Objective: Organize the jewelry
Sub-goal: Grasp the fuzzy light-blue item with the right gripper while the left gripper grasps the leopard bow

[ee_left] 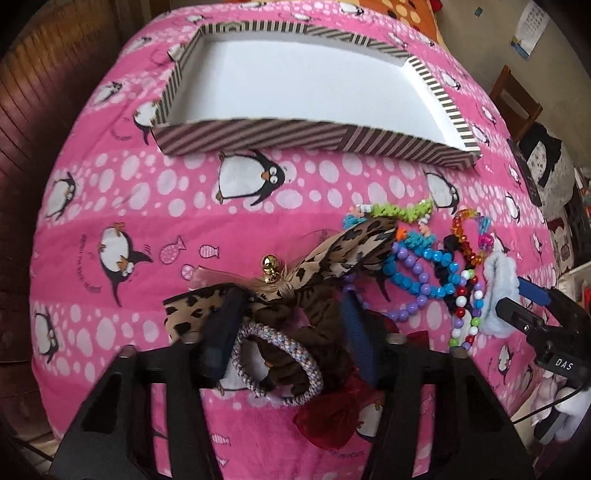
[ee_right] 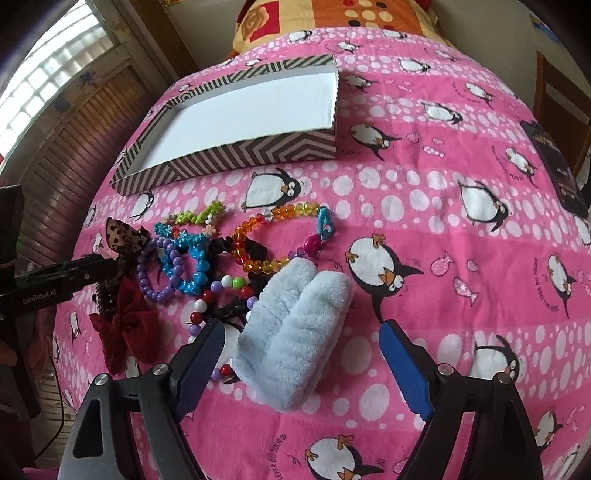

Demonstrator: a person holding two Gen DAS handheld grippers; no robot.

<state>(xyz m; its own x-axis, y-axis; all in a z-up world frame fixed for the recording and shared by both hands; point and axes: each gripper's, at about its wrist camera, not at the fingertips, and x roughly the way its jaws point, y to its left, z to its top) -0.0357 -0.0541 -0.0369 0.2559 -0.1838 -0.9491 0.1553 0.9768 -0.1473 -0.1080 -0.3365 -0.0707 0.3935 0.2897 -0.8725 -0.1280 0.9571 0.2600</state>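
A striped box (ee_left: 258, 138) with a white inside stands open at the far side of the pink penguin blanket (ee_left: 147, 221); it also shows in the right wrist view (ee_right: 236, 155). My left gripper (ee_left: 291, 314) is shut on a leopard-print bow (ee_left: 332, 254) with a gold bell; a grey hair tie (ee_left: 277, 358) and a red bow (ee_left: 332, 413) lie under it. My right gripper (ee_right: 301, 336) is open around a fluffy pale blue band (ee_right: 295, 321). Bead bracelets, purple (ee_right: 155, 273), blue (ee_right: 188, 269) and orange (ee_right: 258, 236), lie in a pile beside it.
A dark book (ee_right: 557, 162) lies at the blanket's right edge. An orange patterned pillow (ee_right: 332, 18) is behind the box. A wooden chair (ee_left: 513, 99) stands to the right, wooden shutters (ee_right: 74, 147) to the left.
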